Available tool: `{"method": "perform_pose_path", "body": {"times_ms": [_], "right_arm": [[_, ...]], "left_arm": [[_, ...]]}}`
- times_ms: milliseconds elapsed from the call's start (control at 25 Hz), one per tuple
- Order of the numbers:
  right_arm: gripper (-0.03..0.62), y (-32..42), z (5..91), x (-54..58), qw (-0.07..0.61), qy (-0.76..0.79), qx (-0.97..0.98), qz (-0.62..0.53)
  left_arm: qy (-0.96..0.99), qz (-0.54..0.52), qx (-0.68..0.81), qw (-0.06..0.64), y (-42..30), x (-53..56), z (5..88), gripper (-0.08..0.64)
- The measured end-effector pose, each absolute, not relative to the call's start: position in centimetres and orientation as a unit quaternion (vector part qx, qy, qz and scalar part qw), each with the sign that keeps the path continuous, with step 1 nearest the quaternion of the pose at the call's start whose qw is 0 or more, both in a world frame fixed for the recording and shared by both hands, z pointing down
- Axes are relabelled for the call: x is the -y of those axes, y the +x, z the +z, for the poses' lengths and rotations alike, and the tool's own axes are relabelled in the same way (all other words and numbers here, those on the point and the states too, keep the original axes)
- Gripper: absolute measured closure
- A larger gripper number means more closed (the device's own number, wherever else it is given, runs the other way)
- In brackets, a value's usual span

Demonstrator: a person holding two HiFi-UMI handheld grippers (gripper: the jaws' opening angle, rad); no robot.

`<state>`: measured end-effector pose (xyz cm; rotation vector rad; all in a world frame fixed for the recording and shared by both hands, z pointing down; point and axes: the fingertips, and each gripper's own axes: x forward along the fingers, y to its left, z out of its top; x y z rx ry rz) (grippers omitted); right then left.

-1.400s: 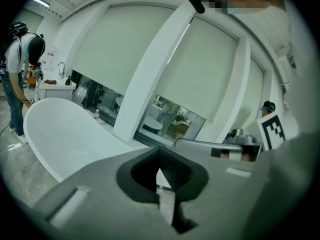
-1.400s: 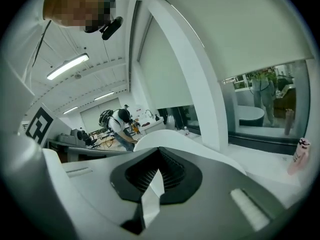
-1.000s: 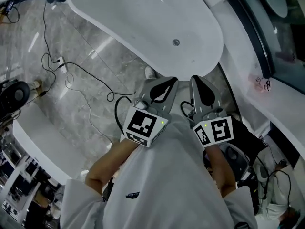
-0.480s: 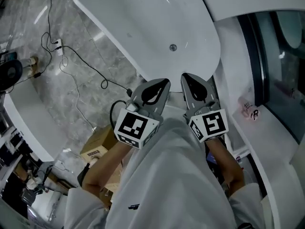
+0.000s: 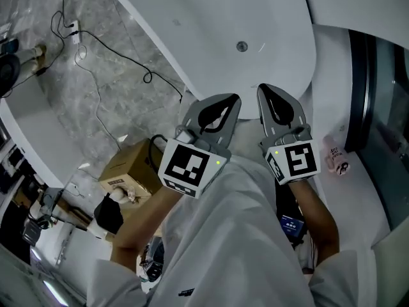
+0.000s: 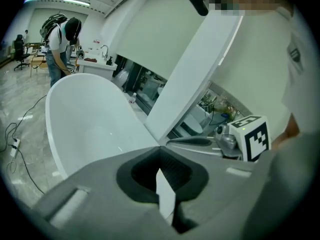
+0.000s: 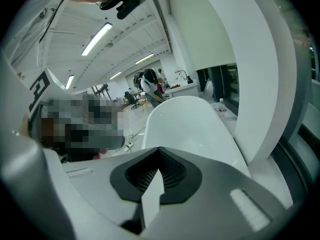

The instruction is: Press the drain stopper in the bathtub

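White, glossy bathtub [image 5: 192, 18]; the drain stopper [image 5: 241, 46] is seen on its floor, well ahead of both tongs. Left gripper [image 5: 233, 101] and right gripper [image 5: 265, 91] are closed on nothing. The small stopper could be missed or skidded off by a closed tip. No label on the cardboard box [image 5: 128, 165] can be read.

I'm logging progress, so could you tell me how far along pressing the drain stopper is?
Nothing looks done yet: the drain stopper sits untouched on the bathtub floor. In hand: the left gripper and right gripper, both shut and empty, hover by the near rim, short of it. Left: reach in and press the stopper.
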<state>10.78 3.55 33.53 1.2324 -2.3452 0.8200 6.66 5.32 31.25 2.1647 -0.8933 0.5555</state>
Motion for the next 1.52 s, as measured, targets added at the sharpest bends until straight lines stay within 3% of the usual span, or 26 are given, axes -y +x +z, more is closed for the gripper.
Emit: {"method": "perform_pose_path", "body": {"times_ms": [520, 1080, 1520], "right_arm": [[0.591, 9.9, 46.9, -0.7, 0.221, 0.43, 0.821, 0.303], [0.591, 9.6, 62.2, 0.1, 0.266, 0.436, 0.799, 0.317], [0.591, 11.0, 72.0, -1.0, 0.289, 0.44, 0.779, 0.34]], "left_arm": [[0.815, 0.242, 0.327, 0.413, 6.3, -3.7, 43.7, 0.558], [0.81, 0.265, 0.346, 0.392, 5.6, -2.0, 57.6, 0.558], [0.79, 0.265, 0.35, 0.427, 6.2, -3.3, 66.5, 0.557]]}}
